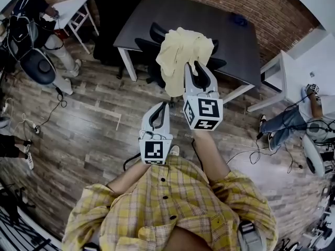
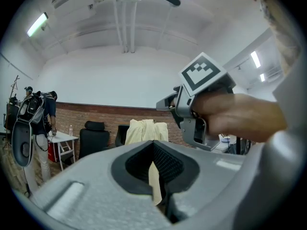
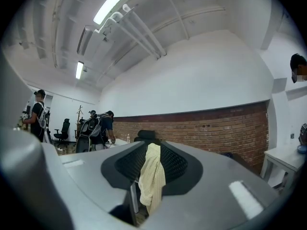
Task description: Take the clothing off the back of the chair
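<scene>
A pale yellow garment point(image 1: 180, 51) hangs over the back of a black chair point(image 1: 149, 43) pushed up to a dark table point(image 1: 209, 20). My right gripper point(image 1: 194, 66) is raised level just in front of the garment. Its jaws stand a little apart, and the cloth point(image 3: 153, 176) shows in the gap without being pinched. My left gripper point(image 1: 159, 106) is held lower and farther back, jaws together and empty. In the left gripper view the draped garment point(image 2: 144, 131) is some way ahead, and the right gripper's marker cube point(image 2: 204, 75) sits up at the right.
A second black chair point(image 1: 112, 20) stands left of the table. A small white table point(image 1: 73, 7) is at the far left, with people and gear point(image 1: 31, 35) next to it. At the right are a white desk point(image 1: 277, 75) and a seated person point(image 1: 293, 122). Cables point(image 1: 47, 116) trail over the wooden floor.
</scene>
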`<state>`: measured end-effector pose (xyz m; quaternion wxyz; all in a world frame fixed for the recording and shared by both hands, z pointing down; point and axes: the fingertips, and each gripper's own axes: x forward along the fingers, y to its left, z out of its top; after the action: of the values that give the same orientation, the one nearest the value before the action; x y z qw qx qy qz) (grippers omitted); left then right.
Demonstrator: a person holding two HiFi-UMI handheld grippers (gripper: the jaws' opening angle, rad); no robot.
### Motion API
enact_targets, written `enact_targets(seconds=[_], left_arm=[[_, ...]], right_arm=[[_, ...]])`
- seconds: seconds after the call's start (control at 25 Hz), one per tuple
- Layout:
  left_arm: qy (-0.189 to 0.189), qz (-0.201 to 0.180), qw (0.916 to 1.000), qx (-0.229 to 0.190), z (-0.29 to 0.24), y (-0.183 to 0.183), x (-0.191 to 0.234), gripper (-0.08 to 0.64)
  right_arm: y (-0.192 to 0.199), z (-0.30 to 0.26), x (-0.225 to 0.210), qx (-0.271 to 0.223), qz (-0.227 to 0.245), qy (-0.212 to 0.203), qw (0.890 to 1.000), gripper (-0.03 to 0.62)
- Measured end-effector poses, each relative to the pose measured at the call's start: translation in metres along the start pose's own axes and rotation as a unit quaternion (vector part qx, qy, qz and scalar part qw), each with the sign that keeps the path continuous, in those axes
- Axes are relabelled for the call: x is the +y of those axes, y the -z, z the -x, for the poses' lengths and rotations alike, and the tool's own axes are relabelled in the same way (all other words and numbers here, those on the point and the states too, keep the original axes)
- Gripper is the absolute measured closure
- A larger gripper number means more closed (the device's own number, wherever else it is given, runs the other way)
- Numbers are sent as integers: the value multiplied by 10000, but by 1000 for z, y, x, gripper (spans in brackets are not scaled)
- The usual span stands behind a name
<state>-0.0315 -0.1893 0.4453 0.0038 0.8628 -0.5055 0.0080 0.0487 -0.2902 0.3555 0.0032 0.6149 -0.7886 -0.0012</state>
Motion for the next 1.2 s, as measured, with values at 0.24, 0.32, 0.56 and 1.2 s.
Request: enact_targets(seconds=[0.24, 0.32, 0.56, 1.2], left_arm=[[-159, 21, 9998, -80, 0, -2, 9, 560], [-170, 14, 9999, 1, 0, 1, 12, 560], [-275, 9, 9996, 2, -1, 2, 15, 560], [-399, 4, 9992, 24, -11, 4, 24, 560]], right_arm=[[-7, -25, -9, 106, -165, 111, 9997, 471], [-9, -32, -11, 165, -192, 166, 9995, 448], [-7, -51, -15, 280, -243, 204, 9991, 369], [16, -98, -49, 640, -319, 724, 9948, 246]])
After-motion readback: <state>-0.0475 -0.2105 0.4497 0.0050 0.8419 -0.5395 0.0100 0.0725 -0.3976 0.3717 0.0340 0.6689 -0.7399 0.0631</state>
